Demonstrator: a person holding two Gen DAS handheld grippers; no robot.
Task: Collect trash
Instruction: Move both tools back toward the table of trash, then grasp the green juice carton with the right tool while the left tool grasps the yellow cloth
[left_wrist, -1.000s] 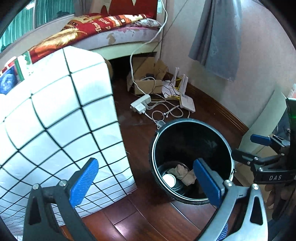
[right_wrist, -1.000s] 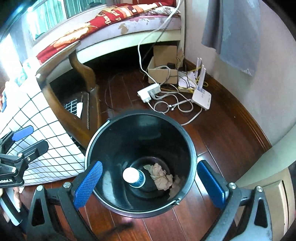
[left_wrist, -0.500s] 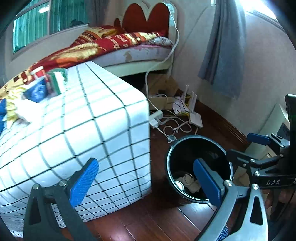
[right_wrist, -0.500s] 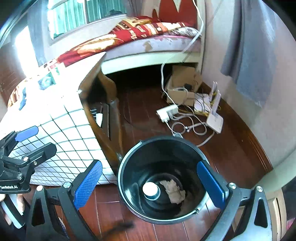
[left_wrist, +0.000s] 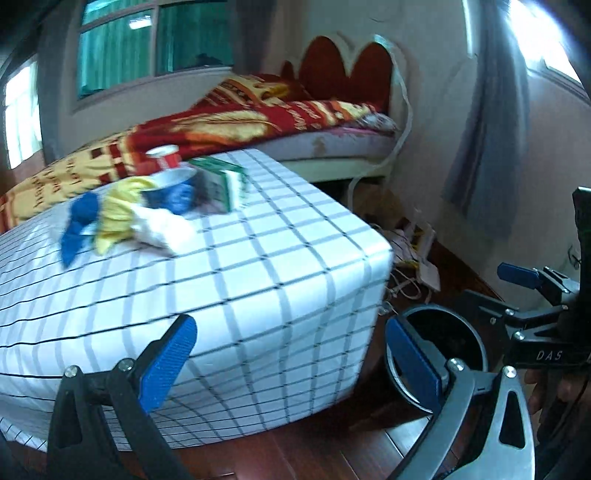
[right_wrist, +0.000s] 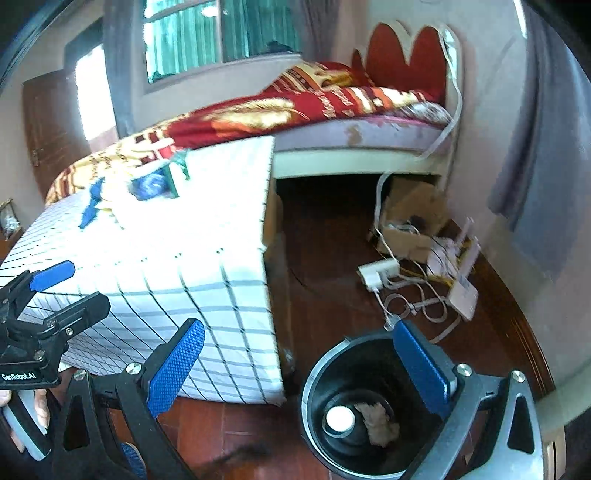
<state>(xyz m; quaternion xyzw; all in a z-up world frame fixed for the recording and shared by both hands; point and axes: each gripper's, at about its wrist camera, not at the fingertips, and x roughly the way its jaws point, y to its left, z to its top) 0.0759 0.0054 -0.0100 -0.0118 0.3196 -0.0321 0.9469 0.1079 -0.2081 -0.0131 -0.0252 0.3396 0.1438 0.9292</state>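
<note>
A black trash bin (right_wrist: 314, 384) stands on the wood floor beside the table; it holds a white-capped cup (right_wrist: 340, 419) and crumpled brown paper (right_wrist: 376, 417). It also shows in the left wrist view (left_wrist: 469, 332). On the checked tablecloth (left_wrist: 258, 266) lies a heap of trash: a green carton (left_wrist: 221, 181), a blue cup (left_wrist: 173, 188), a red-white cup (left_wrist: 164, 157), yellow wrapper (left_wrist: 114, 210), blue scrap (left_wrist: 79, 225) and white tissue (left_wrist: 162, 229). My left gripper (left_wrist: 288, 362) is open and empty at the table's near edge. My right gripper (right_wrist: 299, 365) is open and empty above the bin.
A bed (left_wrist: 280, 118) with a red blanket stands behind the table. A cardboard box (right_wrist: 413, 218), a power strip (right_wrist: 380, 271), cables and a white router (right_wrist: 463, 295) lie on the floor by the wall. A grey curtain (left_wrist: 491, 122) hangs at the right.
Both grippers have risen and tilted up from the bin. The table top and its trash heap have come into view. The bin has dropped to the lower edge of both views.
</note>
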